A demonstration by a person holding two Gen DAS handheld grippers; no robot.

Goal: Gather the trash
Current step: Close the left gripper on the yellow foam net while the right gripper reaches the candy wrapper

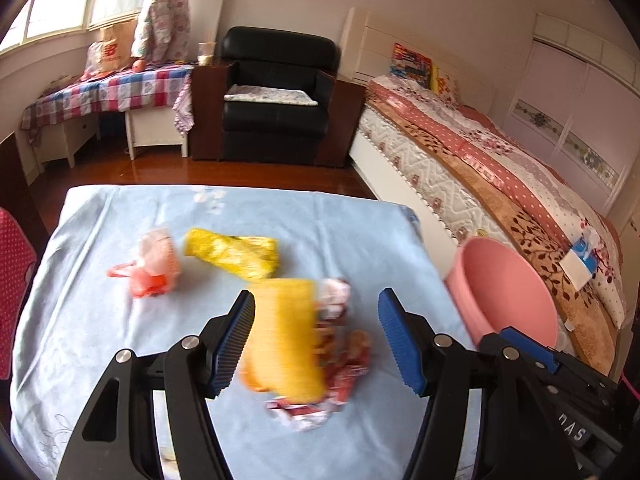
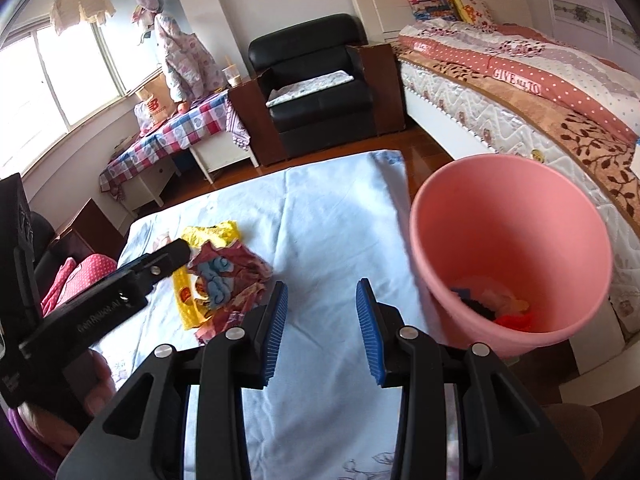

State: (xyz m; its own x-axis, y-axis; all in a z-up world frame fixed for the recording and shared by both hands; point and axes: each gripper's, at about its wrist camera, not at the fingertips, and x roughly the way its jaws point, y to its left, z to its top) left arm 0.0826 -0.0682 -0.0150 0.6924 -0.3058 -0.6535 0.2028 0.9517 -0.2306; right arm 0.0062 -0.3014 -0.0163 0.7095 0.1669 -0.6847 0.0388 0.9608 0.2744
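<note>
On the light blue tablecloth (image 1: 92, 320) lie a yellow wrapper (image 1: 284, 344) and a crumpled red and white wrapper (image 1: 340, 364), both blurred. My left gripper (image 1: 317, 296) is open and straddles them. Farther back are a second yellow wrapper (image 1: 232, 254) and a pink-orange plastic bag (image 1: 154, 264). A pink bin (image 2: 500, 232) stands off the table's right edge, with bits of trash (image 2: 504, 308) at its bottom. My right gripper (image 2: 322, 286) hangs open over bare cloth to the left of the bin, with nothing between its fingers. In the right wrist view one left finger (image 2: 160, 264) reaches over the red wrapper (image 2: 228, 276).
A bed (image 1: 500, 168) runs along the right behind the bin (image 1: 504, 288). A black armchair (image 1: 276, 96) and a checkered side table (image 1: 108, 92) stand at the far wall. A red dotted chair (image 1: 12, 280) is at the table's left edge.
</note>
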